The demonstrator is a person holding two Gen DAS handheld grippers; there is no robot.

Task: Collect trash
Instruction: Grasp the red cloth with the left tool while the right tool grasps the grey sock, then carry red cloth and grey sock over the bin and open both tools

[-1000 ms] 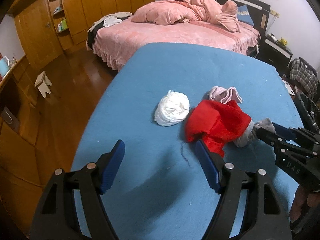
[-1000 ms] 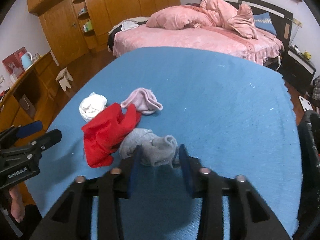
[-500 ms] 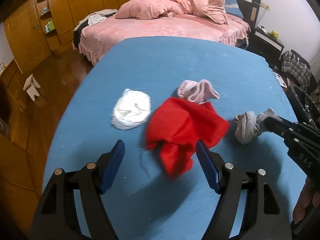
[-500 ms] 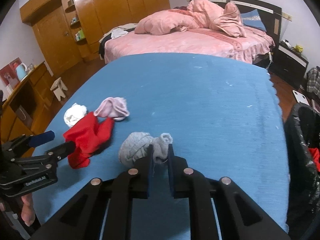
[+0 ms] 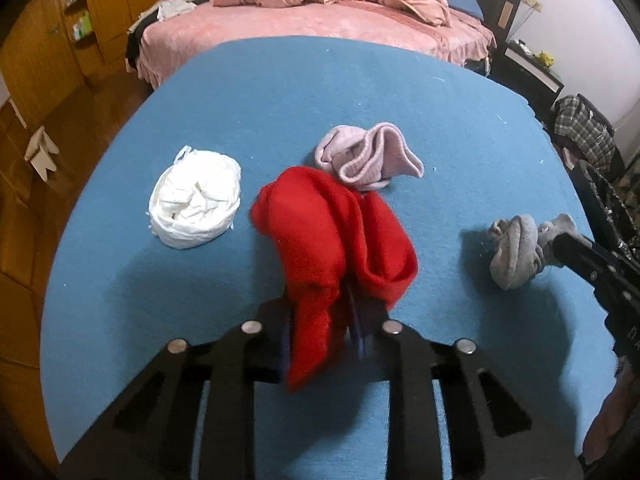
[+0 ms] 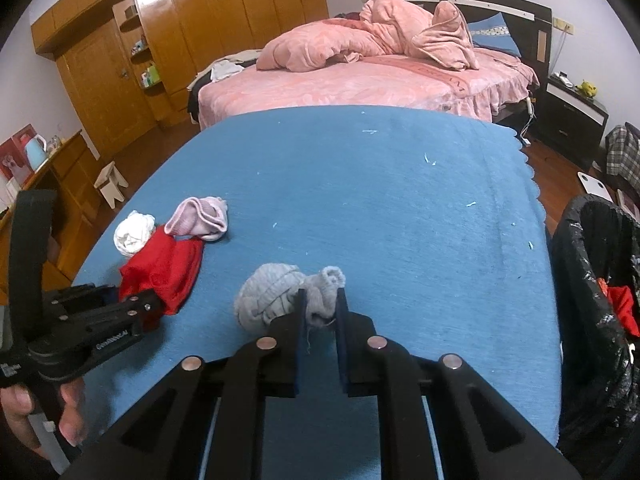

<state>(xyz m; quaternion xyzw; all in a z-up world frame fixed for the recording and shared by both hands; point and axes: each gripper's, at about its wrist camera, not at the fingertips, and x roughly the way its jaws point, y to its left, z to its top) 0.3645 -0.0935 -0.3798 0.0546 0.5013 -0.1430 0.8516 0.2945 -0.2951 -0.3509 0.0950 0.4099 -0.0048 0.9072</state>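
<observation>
On the blue table (image 5: 360, 80) lie a white crumpled bag (image 5: 196, 202), a pink sock (image 5: 366, 156), a red cloth (image 5: 336, 240) and a grey sock (image 5: 516, 246). My left gripper (image 5: 320, 316) is shut on the near end of the red cloth, which also shows in the right wrist view (image 6: 164, 270). My right gripper (image 6: 320, 312) is shut on the grey sock (image 6: 276, 294) and holds its cuff end just above the table. The white bag (image 6: 134, 234) and pink sock (image 6: 200, 218) lie beyond the red cloth.
A bin lined with a black bag (image 6: 600, 320) stands off the table's right edge, with something red inside. A pink bed (image 6: 380, 72) is behind the table. Wooden wardrobes (image 6: 160, 40) and a small stool (image 6: 112, 184) are at the left.
My left gripper has closed on the red cloth. My right gripper closed on the grey sock and drew it right, away from the red cloth.
</observation>
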